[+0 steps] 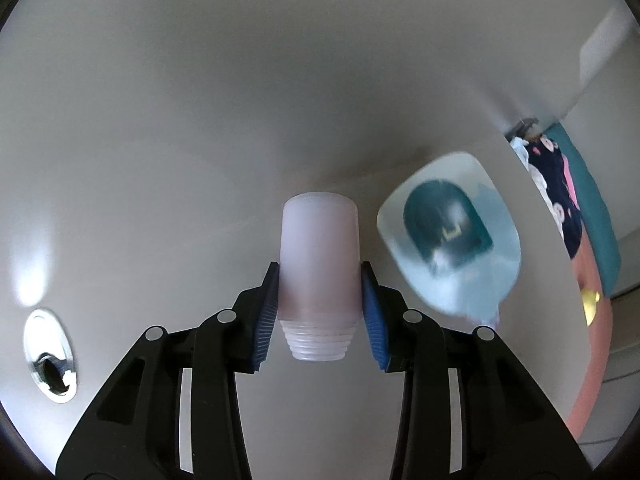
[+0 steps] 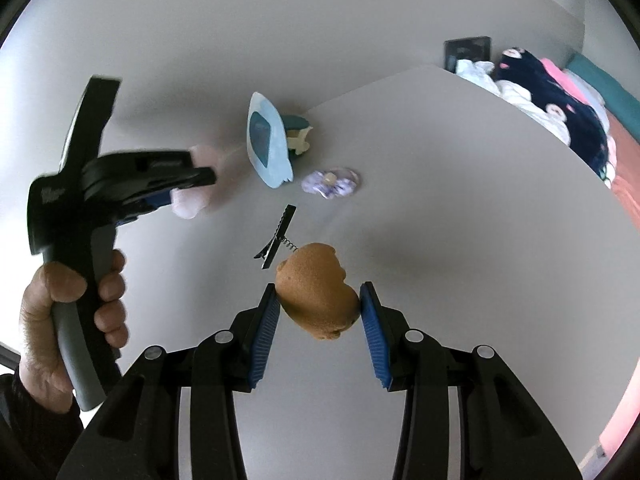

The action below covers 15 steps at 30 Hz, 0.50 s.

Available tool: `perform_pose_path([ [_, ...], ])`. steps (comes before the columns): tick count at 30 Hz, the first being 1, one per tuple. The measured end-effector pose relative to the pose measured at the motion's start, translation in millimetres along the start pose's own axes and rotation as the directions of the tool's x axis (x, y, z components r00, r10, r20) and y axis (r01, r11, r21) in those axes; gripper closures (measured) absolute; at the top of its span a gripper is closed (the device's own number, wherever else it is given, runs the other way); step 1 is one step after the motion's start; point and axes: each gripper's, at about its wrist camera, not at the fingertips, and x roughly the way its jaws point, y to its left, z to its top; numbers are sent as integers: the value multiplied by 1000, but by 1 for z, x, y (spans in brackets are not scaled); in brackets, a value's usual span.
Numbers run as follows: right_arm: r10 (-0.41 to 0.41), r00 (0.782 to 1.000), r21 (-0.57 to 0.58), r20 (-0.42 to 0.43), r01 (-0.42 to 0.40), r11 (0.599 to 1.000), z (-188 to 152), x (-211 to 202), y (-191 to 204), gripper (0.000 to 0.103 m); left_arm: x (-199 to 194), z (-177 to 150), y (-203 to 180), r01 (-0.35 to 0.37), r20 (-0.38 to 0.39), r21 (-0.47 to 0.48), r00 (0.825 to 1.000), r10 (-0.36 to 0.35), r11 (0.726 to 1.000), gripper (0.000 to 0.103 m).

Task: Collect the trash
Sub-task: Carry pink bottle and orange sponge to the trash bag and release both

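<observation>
Blue pads [image 1: 267, 312] of my left gripper [image 1: 319, 308] press on both sides of a frosted pale pink plastic bottle [image 1: 319, 276], which has a threaded open neck and points away from the camera, above the white table [image 1: 200, 120]. Just to its right I see a blurred light blue packet with a dark teal label [image 1: 448, 236]. My right gripper [image 2: 319, 316] holds a brown-orange sponge piece [image 2: 318, 292] between its narrow jaws, over the same table. Beyond the sponge lie a black metal hair clip with a small spring [image 2: 276, 238], then a purple and white crumpled wrapper [image 2: 331, 181]. Near the far table edge I see a heap of clothes [image 2: 560, 112].
</observation>
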Motion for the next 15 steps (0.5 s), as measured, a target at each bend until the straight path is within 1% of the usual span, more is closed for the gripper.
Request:
perform_pose_path([
  [5, -11, 1000, 50, 25, 10, 999, -22, -28, -15, 60, -28, -21, -7, 14, 21, 56, 1000, -15, 998, 64],
  [8, -17, 999, 88, 45, 13, 996, -40, -49, -24, 60, -50, -41, -21, 31, 40, 116, 999, -36, 993, 64],
  [12, -42, 995, 156, 86, 28, 987, -73, -90, -47, 60, -76, -79, -54, 58, 53, 225, 996, -72, 973, 64],
  [15, -73, 990, 211, 119, 47, 976, -101, -123, -70, 60, -94, -115, -85, 86, 57, 314, 992, -110, 946, 64],
])
